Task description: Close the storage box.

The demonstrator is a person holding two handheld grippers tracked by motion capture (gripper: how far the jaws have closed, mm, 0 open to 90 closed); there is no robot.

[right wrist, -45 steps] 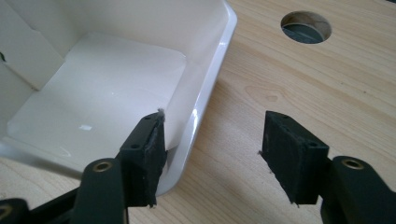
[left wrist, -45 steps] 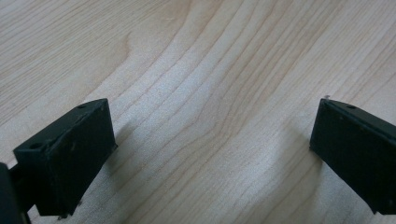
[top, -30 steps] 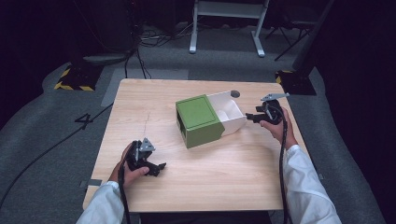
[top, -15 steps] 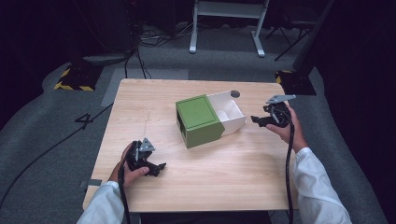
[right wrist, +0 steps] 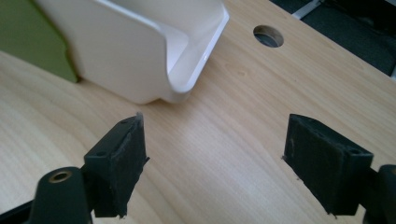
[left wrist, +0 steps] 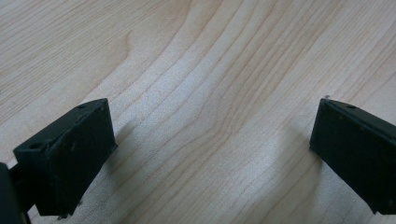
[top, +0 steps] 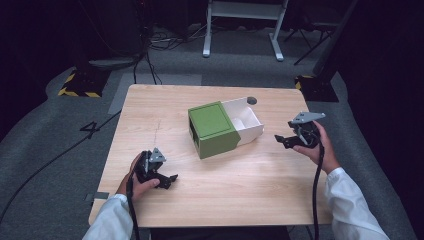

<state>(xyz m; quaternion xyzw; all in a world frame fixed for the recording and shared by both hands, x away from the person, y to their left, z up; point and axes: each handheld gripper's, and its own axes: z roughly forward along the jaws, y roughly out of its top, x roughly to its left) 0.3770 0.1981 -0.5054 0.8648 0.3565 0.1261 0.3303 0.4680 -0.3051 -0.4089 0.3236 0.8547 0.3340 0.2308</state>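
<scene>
A green box [top: 215, 128] lies mid-table with its white drawer [top: 246, 121] pulled out toward the right. The drawer [right wrist: 140, 51] looks empty where its inside shows. My right gripper [top: 283, 141] hovers just right of the drawer, open, jaws pointing at it with nothing between them; in its own view the right gripper [right wrist: 215, 163] sits short of the drawer's rounded corner. My left gripper [top: 169, 181] rests low near the table's front left, open, and in its own view the left gripper [left wrist: 210, 154] has bare wood between its jaws.
The wooden table [top: 165, 110] has a round cable hole [top: 252, 100] behind the drawer, cable hole [right wrist: 268, 36] also ahead of the right gripper. Grey floor with cables and a metal stand's legs [top: 242, 30] lies beyond the far edge.
My right gripper has drawn back to the right and toward the near side, away from the drawer. The left gripper and the box have stayed put.
</scene>
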